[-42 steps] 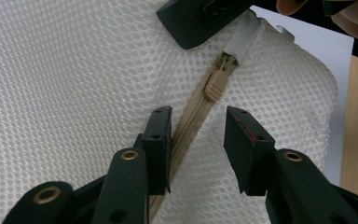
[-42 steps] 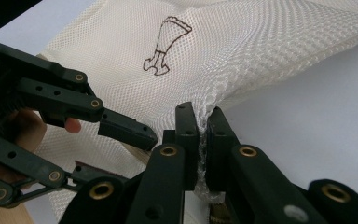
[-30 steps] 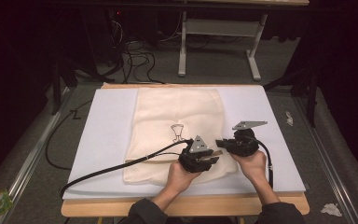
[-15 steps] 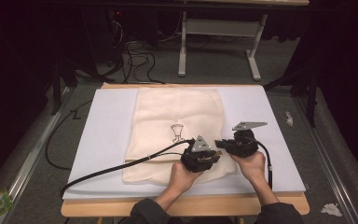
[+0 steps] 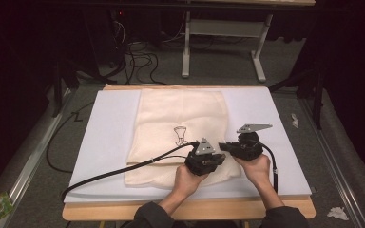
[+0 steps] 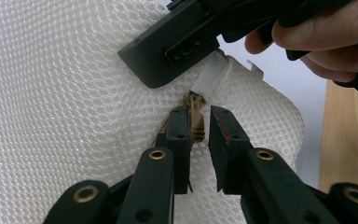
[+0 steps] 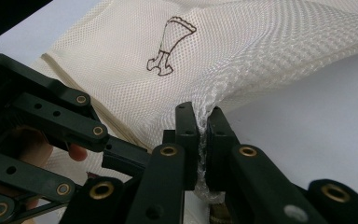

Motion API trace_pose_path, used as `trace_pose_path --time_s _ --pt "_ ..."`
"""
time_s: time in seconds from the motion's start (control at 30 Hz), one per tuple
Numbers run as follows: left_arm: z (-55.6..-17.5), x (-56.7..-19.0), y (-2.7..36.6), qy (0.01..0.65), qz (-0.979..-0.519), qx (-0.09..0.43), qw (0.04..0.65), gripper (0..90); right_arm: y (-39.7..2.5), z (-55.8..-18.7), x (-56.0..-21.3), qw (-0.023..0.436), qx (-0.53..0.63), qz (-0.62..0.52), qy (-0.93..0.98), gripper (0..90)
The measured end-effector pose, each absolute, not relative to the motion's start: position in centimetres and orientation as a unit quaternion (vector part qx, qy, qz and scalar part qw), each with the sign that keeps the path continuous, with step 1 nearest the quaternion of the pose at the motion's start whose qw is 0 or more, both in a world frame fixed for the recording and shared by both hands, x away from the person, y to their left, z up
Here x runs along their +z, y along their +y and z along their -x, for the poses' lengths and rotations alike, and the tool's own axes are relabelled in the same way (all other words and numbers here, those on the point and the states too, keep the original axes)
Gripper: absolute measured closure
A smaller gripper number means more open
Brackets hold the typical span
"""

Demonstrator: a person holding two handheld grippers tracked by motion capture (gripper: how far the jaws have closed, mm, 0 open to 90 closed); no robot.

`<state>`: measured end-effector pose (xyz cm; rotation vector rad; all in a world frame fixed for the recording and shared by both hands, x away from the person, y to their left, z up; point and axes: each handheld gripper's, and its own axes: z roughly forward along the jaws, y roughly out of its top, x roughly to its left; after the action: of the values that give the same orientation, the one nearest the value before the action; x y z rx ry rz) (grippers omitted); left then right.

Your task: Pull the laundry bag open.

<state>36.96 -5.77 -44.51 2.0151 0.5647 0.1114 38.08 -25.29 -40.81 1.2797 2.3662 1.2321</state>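
Observation:
A cream mesh bag (image 5: pixel 180 118) with a small printed figure (image 7: pixel 170 44) lies flat on the white mat (image 5: pixel 109 142). Both grippers meet at the bag's near right corner. My left gripper (image 6: pixel 199 126) has a tan zipper pull (image 6: pixel 196 122) between its jaws, which stand a narrow gap apart. My right gripper (image 7: pixel 203 130) is shut on a bunched fold of the mesh beside the zipper's end and lifts it slightly. In the high view the left gripper (image 5: pixel 217 159) and the right gripper (image 5: pixel 222 146) sit tip to tip. A white fabric tab (image 6: pixel 209 77) shows under the right gripper's jaw.
The mat covers a wooden table (image 5: pixel 190 211) whose near edge lies just behind the hands. A black cable (image 5: pixel 123 168) trails left across the mat from the left gripper. On the floor beyond stand a desk frame (image 5: pixel 218 33) and more cables.

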Motion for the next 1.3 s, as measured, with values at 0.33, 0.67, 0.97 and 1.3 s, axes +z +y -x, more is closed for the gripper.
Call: trace_pose_path --time_s 0.33,0.67,0.97,1.3 --pt "-37.0 -44.7 -5.9 0.235 -0.832 0.043 0.501 84.4 -25.2 -38.0 -40.8 0.091 0.414 -0.43 0.797 87.8" --pt "-37.0 -44.7 -5.8 0.235 -0.834 0.042 0.498 86.6 -25.2 -38.0 -40.9 0.09 0.415 -0.427 0.798 87.8" --pt "-36.8 -44.2 -5.5 0.227 -0.842 0.047 0.487 86.9 -25.6 -37.9 -41.2 0.091 0.417 -0.421 0.8 87.9" --pt "-36.6 -43.8 -5.1 0.222 -0.846 0.057 0.481 87.1 -25.7 -37.9 -41.3 0.094 0.41 -0.42 0.804 88.1"
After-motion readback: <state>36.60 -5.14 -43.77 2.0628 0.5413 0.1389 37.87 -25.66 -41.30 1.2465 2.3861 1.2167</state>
